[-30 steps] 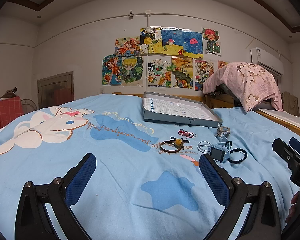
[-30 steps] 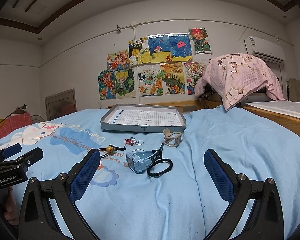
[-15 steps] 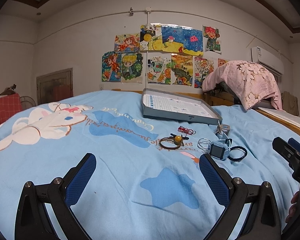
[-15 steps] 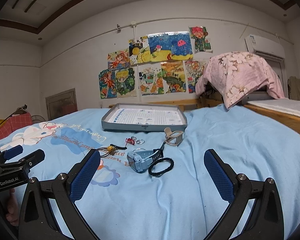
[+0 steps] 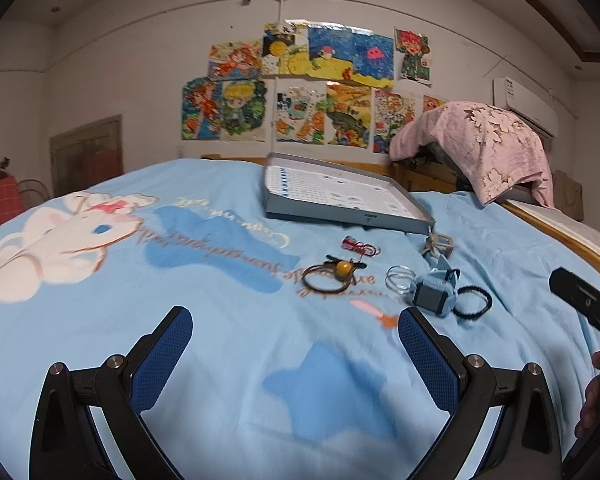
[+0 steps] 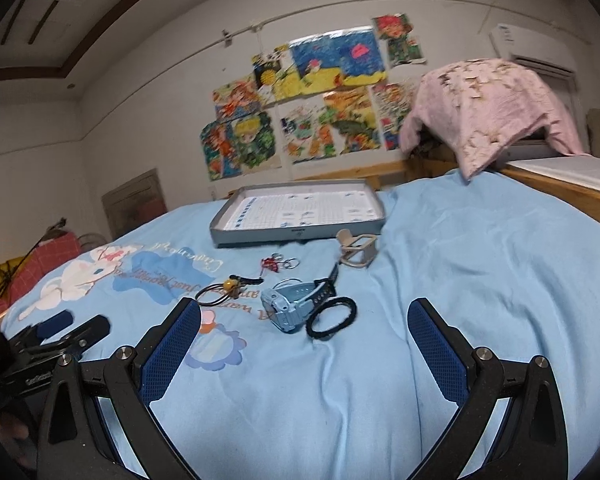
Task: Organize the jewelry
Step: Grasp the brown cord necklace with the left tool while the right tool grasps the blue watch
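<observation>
Left tongs: wide apart, holding nothing, low over the blue bed cover.
Right tongs: wide apart too, holding nothing, just in front of the jewelry.
Blue watch: lies on the bed cover, close ahead of the right tongs, tipped on its side.
Black band: a round loop touching the watch on its right side.
Clear rings: thin see-through hoops just left of the watch.
Brown loop with yellow bead: further left, flat on the cover.
Red bit: a small red string piece with little rings, behind the brown loop.
Beige strap: stands just beside the near right corner of the tray.
Grey tray: open and shallow, with squared paper inside, behind all the jewelry.
Pink cloth: draped over something at the far right of the bed.
Drawings: bright pictures stuck on the wall.
</observation>
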